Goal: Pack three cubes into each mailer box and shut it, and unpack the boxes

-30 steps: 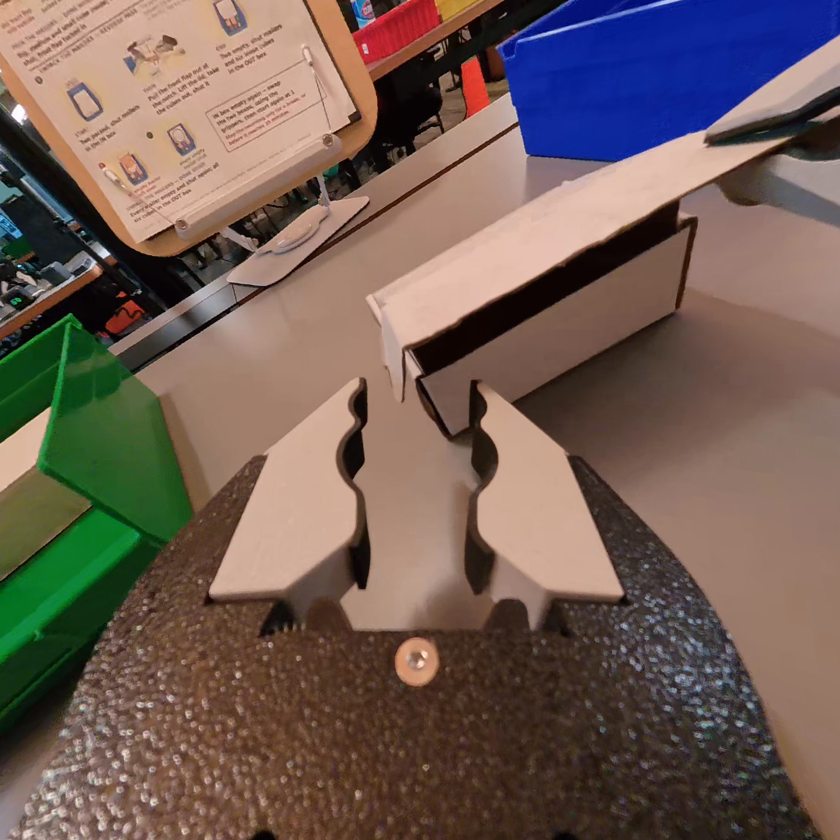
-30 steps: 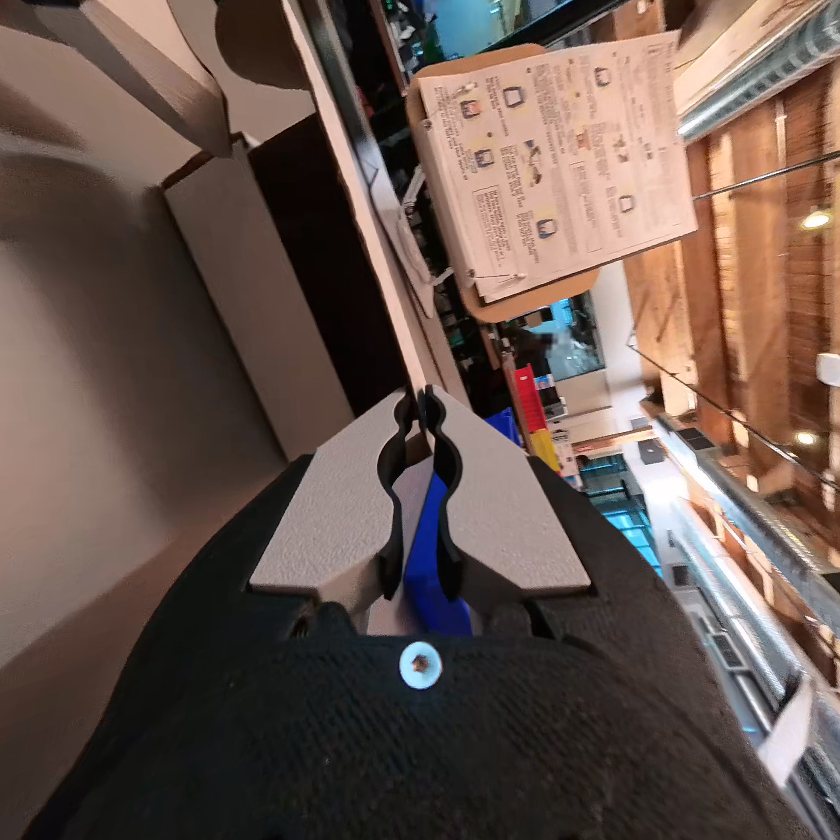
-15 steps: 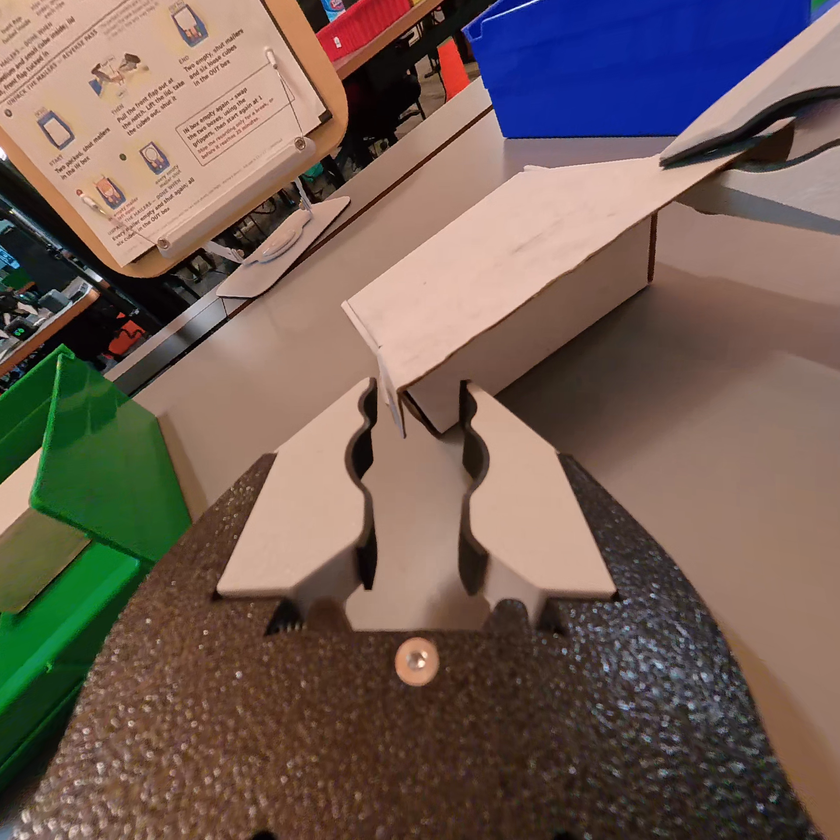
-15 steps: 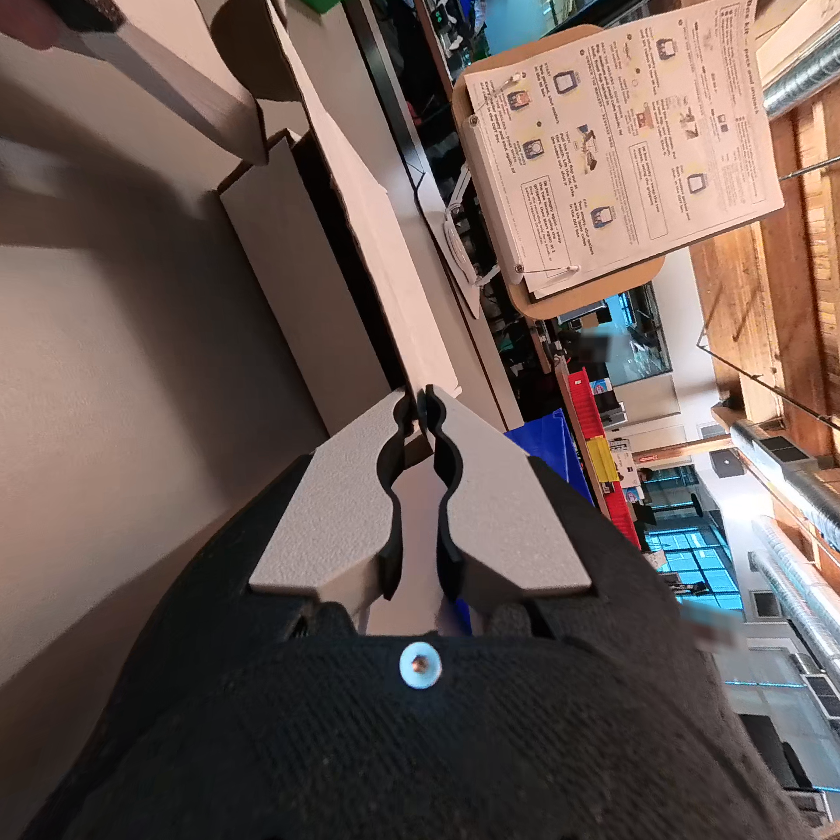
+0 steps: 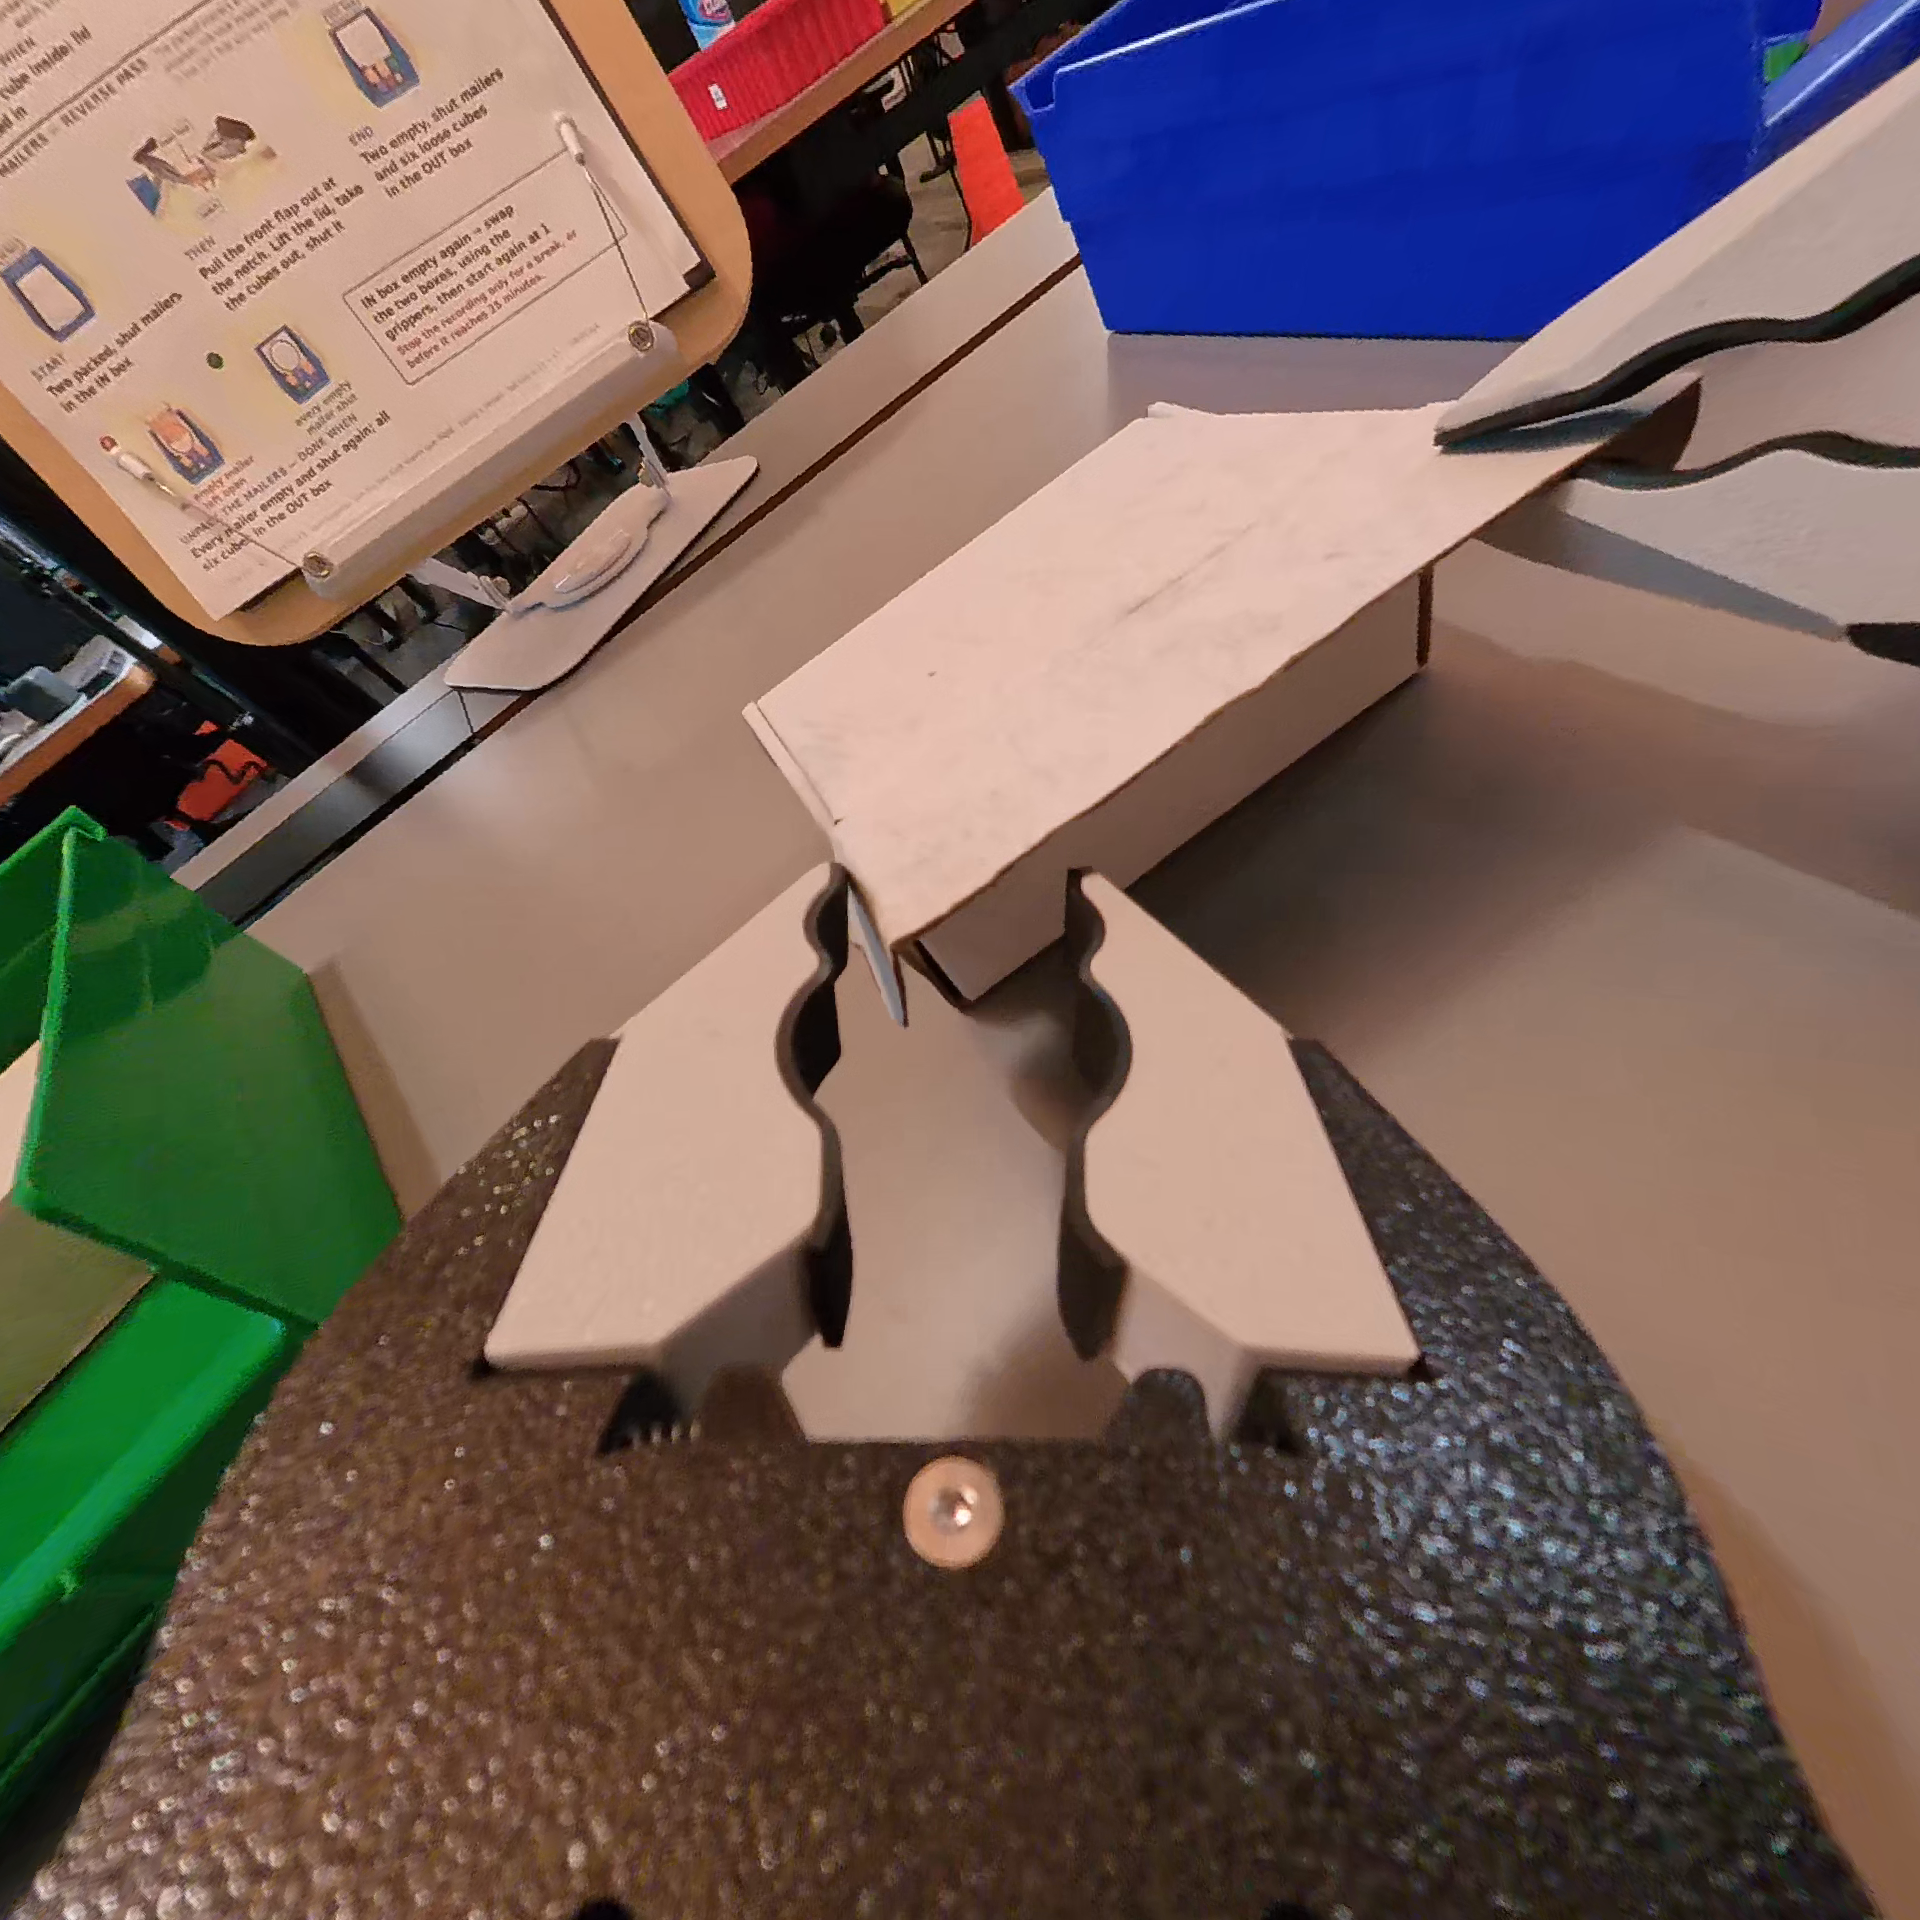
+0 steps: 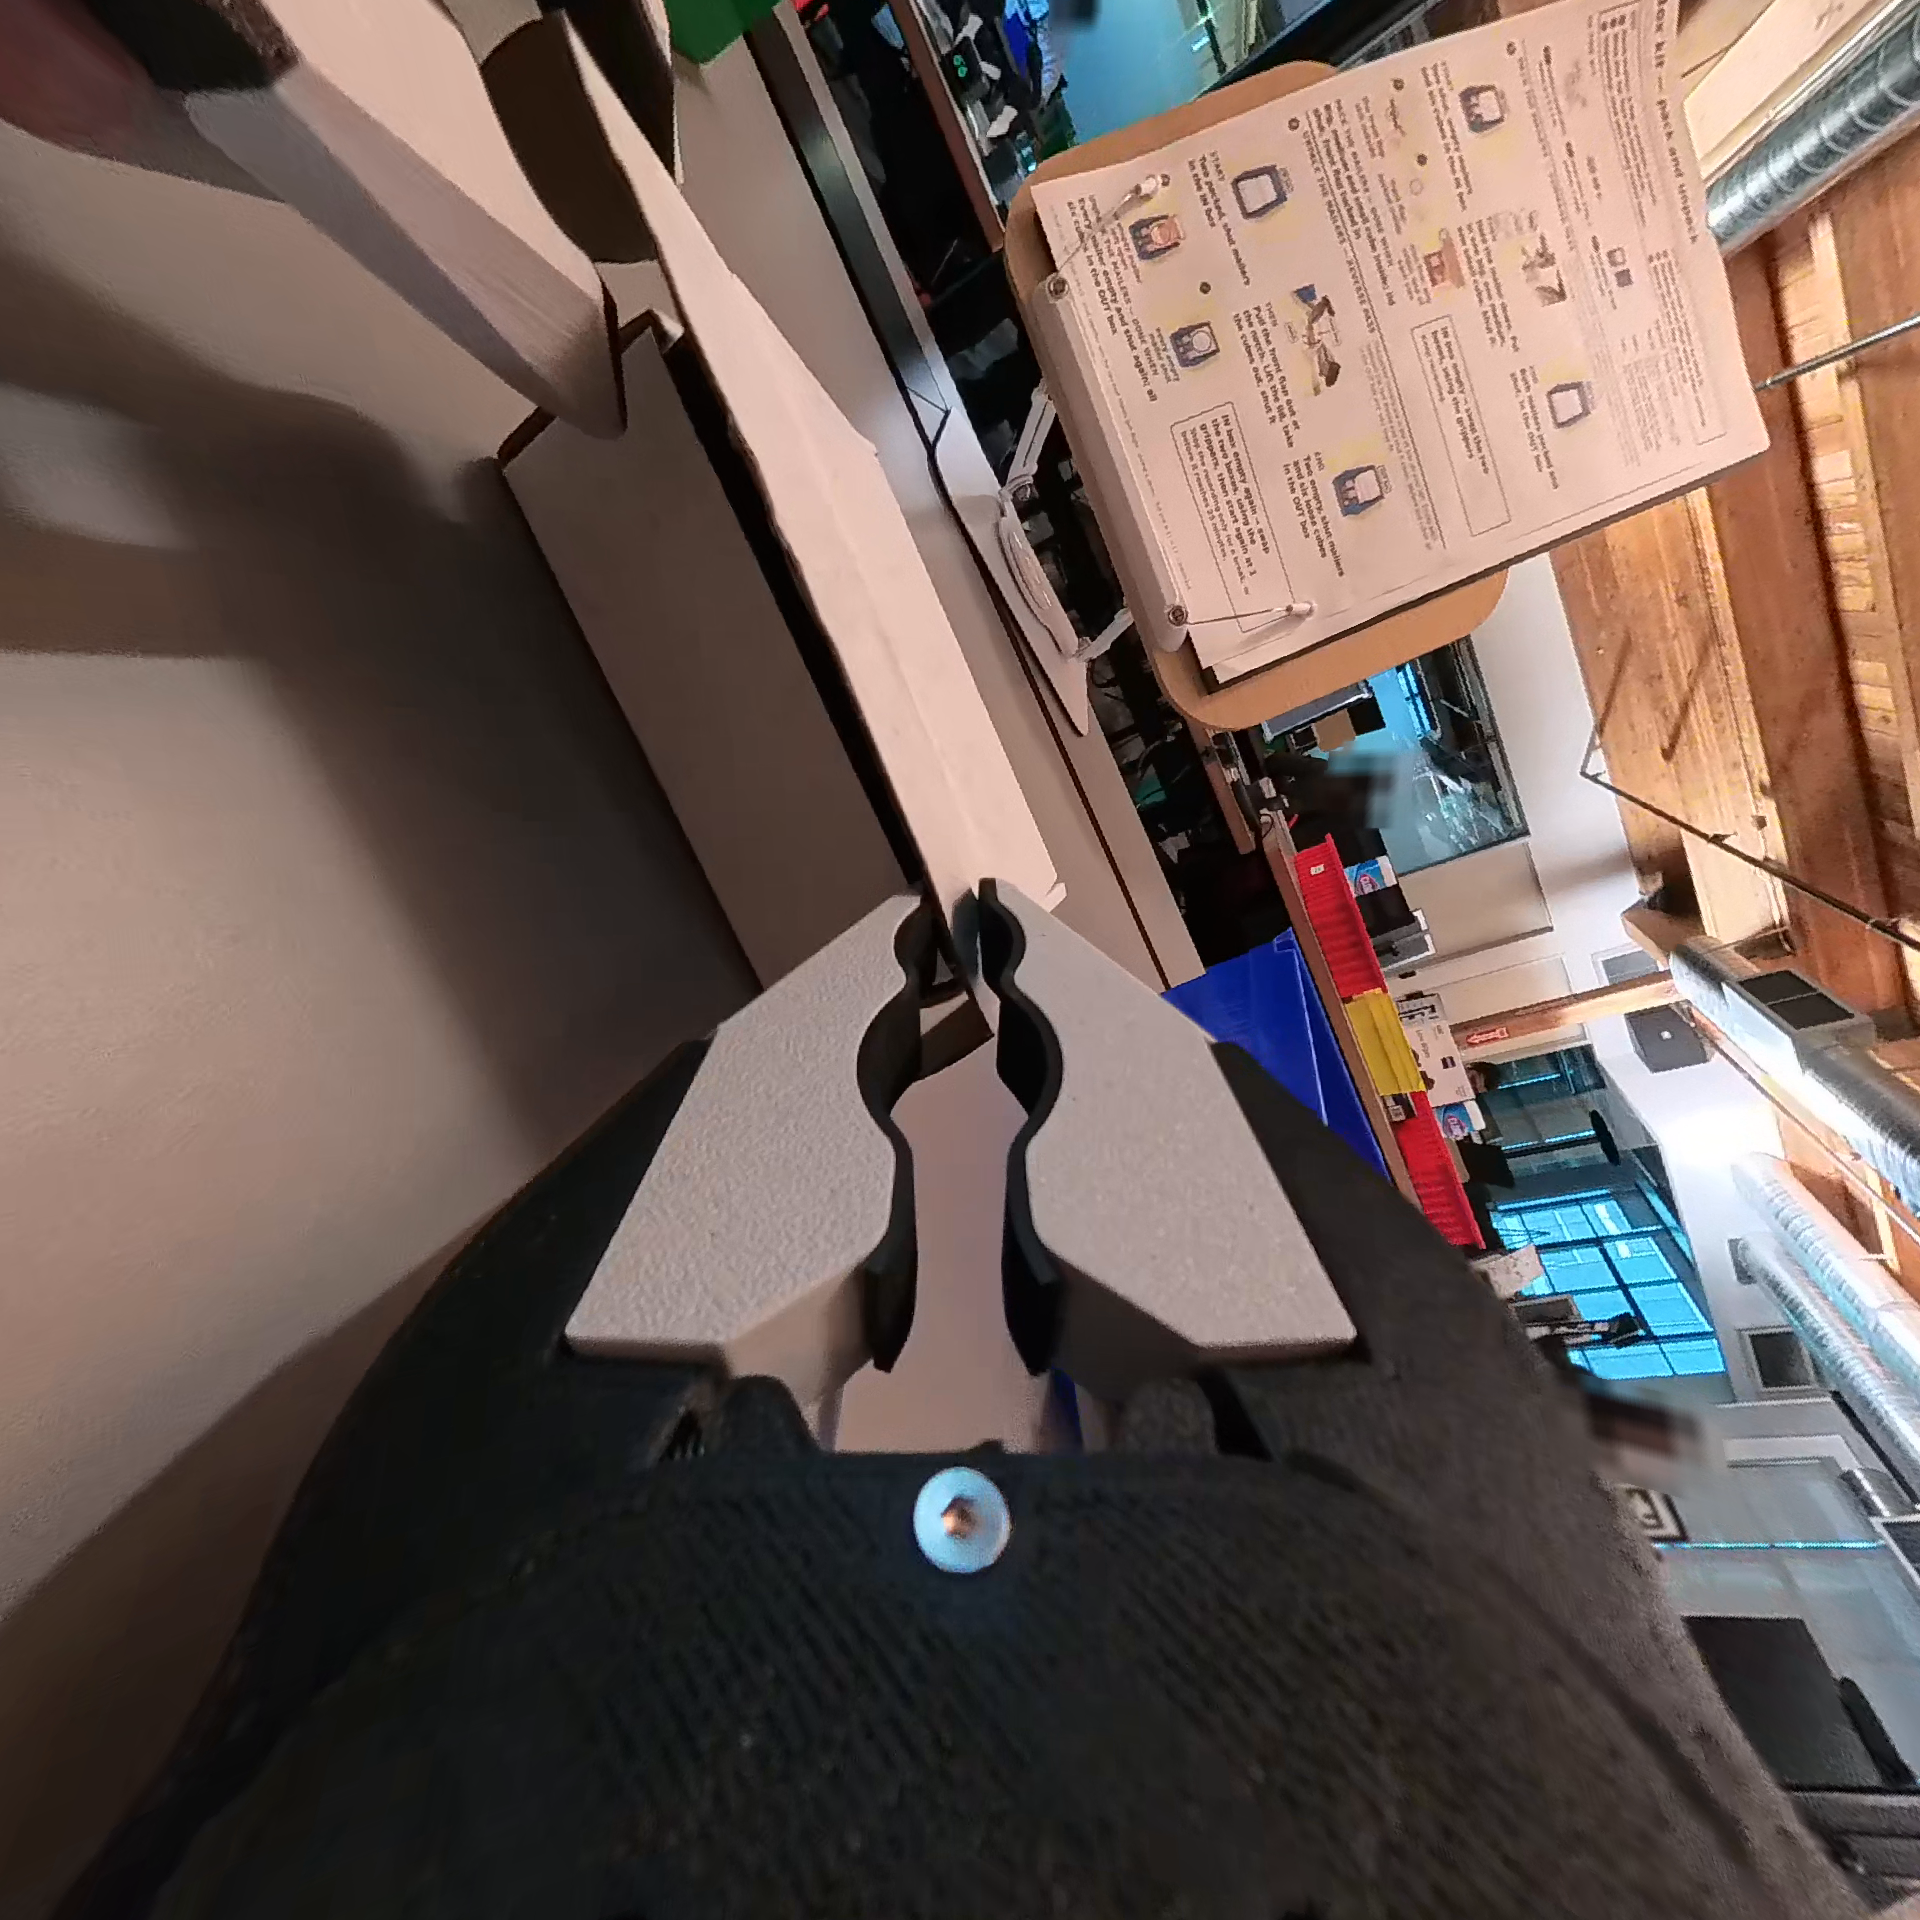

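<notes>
Lying flat on the grey tabletop (image 5: 1558, 1039), one white cardboard mailer box (image 5: 1101, 665) runs its long axis from the near left up toward the far right in the left wrist view, one short end pointing at the camera. Its lid (image 5: 1039, 675) slopes down over the body, not fully seated: a dark slit shows between lid and front wall in the right wrist view.

The left claw (image 5: 951, 914) is spread, its two grey fingers straddling the near corner of the box; a small lid side flap (image 5: 878, 966) hangs between them, close to the left finger, and whether it touches I cannot tell. The right claw (image 6: 954, 914) is pinched on the thin front flap of the lid (image 6: 971, 997), at the box's opposite, far end; in the left wrist view it shows at the upper right, pressed on the same cardboard edge.

One green bin (image 5: 156, 1143) sits at the left of the tabletop, one blue bin (image 5: 1403, 177) behind the box. One instruction sheet on a brown clipboard (image 5: 312, 260) stands on a stand farther back. No cubes show in either view.
</notes>
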### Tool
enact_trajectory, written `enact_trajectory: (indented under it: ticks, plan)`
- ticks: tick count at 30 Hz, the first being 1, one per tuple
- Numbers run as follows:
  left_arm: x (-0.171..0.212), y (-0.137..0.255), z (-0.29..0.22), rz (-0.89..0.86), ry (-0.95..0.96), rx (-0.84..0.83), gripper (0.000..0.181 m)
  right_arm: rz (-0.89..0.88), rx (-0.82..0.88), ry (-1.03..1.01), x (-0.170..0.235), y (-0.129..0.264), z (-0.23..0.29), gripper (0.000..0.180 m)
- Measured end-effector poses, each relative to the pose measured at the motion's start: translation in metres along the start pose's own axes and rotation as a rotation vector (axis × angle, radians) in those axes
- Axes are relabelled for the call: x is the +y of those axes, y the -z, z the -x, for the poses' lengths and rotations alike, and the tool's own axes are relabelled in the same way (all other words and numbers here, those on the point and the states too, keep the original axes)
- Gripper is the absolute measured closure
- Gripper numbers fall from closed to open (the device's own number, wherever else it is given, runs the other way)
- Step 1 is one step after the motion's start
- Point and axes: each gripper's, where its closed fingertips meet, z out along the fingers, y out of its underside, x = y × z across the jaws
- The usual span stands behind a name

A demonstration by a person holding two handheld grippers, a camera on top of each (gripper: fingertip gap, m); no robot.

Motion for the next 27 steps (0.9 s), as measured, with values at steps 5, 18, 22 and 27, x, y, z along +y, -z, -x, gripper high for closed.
enact_trajectory:
  ticks: [5,18,22,27]
  plan:
    - [-0.003,-0.001,0.006,-0.003,-0.042,-0.047,0.147,-0.006,-0.004,0.005,0.000,0.000,-0.001,0.175]
    - [-0.006,-0.006,0.007,0.001,-0.104,-0.083,0.161,-0.032,-0.014,-0.076,-0.002,0.002,-0.003,0.174]
    - [-0.007,-0.006,0.007,0.004,-0.070,-0.091,0.161,-0.028,-0.003,-0.145,-0.003,0.001,-0.004,0.172]
    - [-0.009,-0.008,0.007,0.027,-0.067,-0.097,0.161,0.071,0.090,-0.228,0.009,0.009,-0.019,0.152]
